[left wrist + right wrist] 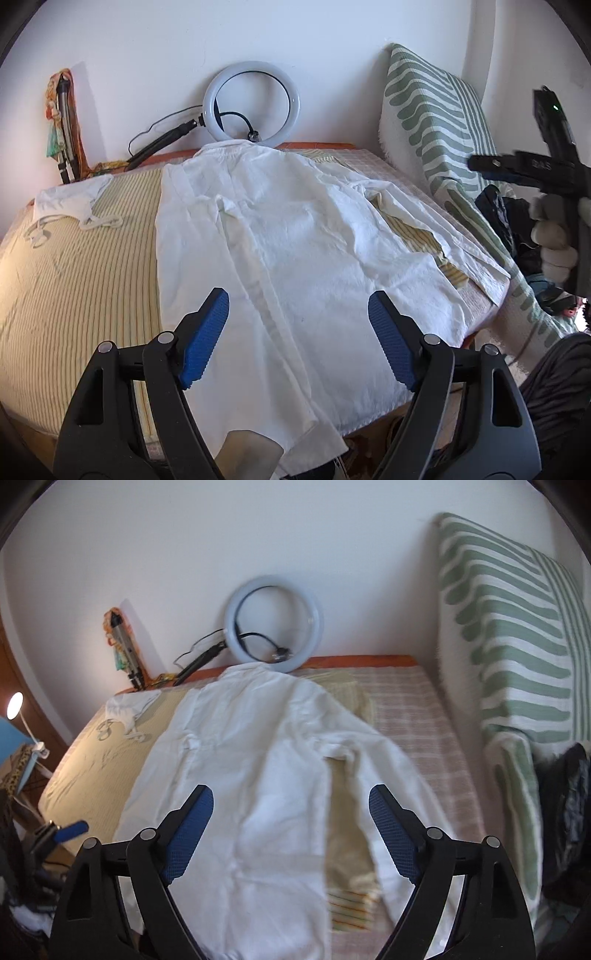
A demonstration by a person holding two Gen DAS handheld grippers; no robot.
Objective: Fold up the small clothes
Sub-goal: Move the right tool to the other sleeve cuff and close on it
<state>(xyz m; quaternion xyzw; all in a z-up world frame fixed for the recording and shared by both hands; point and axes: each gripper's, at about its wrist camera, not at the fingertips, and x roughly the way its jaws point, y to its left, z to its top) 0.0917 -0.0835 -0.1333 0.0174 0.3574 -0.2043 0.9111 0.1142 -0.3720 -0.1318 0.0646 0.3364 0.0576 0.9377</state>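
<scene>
Blue ribbed pads on black plastic arms frame the bottom of both views. From the left wrist view, the left gripper (298, 334) has its 2 jaws spread wide with nothing between them, hovering over the lower part of a white shirt (288, 236). From the right wrist view, the right gripper (291, 834) is likewise wide apart and empty above the same shirt (251, 775).

Crinkled, thin woven cloth makes up the shirt, which lies flat and lengthwise on the bed (74, 266), collar toward the far wall and hem hanging slightly over the near edge. Its 1 visible sleeve stretches out along the right side, with a strip of bed cover showing between sleeve and body. Fine yellow-and-cream stripes run across the bed cover on the left; a pale pink checked cloth (424, 716) covers the right part.

At the far left of the bed lies a small white garment (70, 199) with cord-like ties, well apart from the shirt. A round white ring light (252, 107) leans on the wall just behind the collar, its black cable looping through the hoop. A thick cushion (509, 635) with wavy green and white bands stands upright at the right. A gloved hand (554, 236) grips the other tool's black handle at the right edge of the left wrist view.
</scene>
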